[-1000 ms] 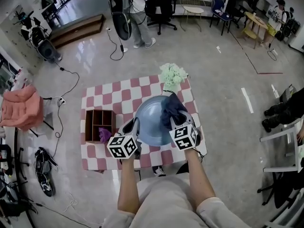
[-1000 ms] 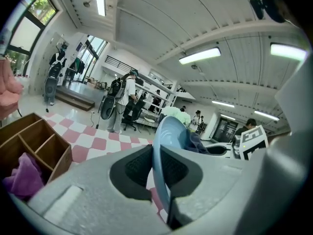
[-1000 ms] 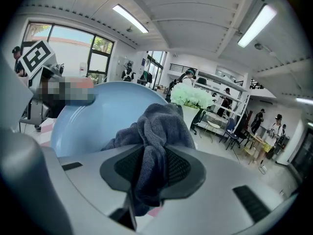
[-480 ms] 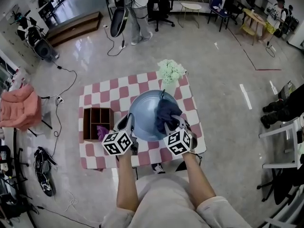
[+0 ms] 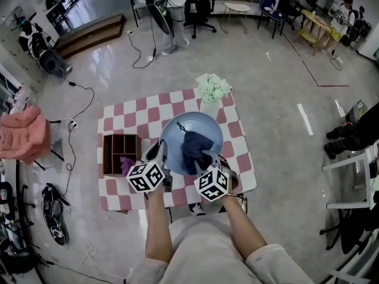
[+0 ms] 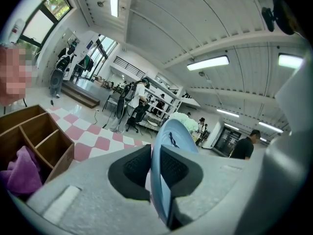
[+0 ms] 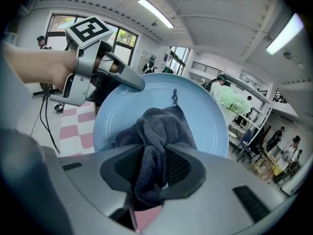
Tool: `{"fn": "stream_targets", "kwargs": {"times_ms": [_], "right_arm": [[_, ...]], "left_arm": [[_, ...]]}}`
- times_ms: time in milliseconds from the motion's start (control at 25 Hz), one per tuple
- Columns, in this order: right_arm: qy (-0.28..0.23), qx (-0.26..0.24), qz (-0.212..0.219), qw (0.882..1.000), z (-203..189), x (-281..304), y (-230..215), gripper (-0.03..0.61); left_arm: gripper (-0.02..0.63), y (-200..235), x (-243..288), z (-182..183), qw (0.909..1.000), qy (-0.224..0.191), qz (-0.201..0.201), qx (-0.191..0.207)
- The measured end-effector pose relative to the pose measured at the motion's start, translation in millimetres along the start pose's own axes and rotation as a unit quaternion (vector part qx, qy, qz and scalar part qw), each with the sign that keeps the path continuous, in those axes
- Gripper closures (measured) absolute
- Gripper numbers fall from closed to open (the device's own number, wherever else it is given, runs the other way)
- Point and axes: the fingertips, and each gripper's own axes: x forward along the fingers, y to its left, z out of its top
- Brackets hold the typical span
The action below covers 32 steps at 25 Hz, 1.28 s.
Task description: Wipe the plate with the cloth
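Note:
A light blue plate [image 5: 207, 132] is held up tilted over the checkered table, its rim pinched between the jaws of my left gripper [image 5: 161, 154]. The left gripper view has the plate [image 6: 177, 135] edge-on, with the left gripper [image 6: 155, 169] shut on its rim. A dark navy cloth [image 5: 194, 147] lies bunched against the plate's face. My right gripper [image 5: 203, 160] is shut on it. From the right gripper view the cloth [image 7: 164, 126] spreads over the plate [image 7: 210, 116] ahead of the right gripper [image 7: 154, 173]. The left gripper [image 7: 138, 84] grips the rim at upper left.
A wooden compartment box [image 5: 118, 147] with a purple cloth [image 5: 127, 166] in it stands at the table's left. A pale green flower bunch [image 5: 214, 89] stands at the far edge of the pink-and-white checkered table [image 5: 127, 120]. People and chairs are farther off.
My right gripper has dragged the cloth leftward and toward me across the plate's face. The plate and my left gripper have stayed almost where they were.

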Motion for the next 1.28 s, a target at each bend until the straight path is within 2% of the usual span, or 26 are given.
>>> {"fn": "stream_targets", "kwargs": {"times_ms": [560,1280], "right_arm": [[-0.025,-0.039,0.029,0.999,38.6,11.6,29.8,0.463],[-0.038,-0.075,0.018,0.996,68.1,29.2,5.3,0.46]], "left_arm": [[0.581,-5.0,0.3,-10.4,0.9998,0.01,-0.015,-0.012],[0.581,-3.5,-2.9,-12.1,0.9995,0.02,-0.026,-0.002]]}}
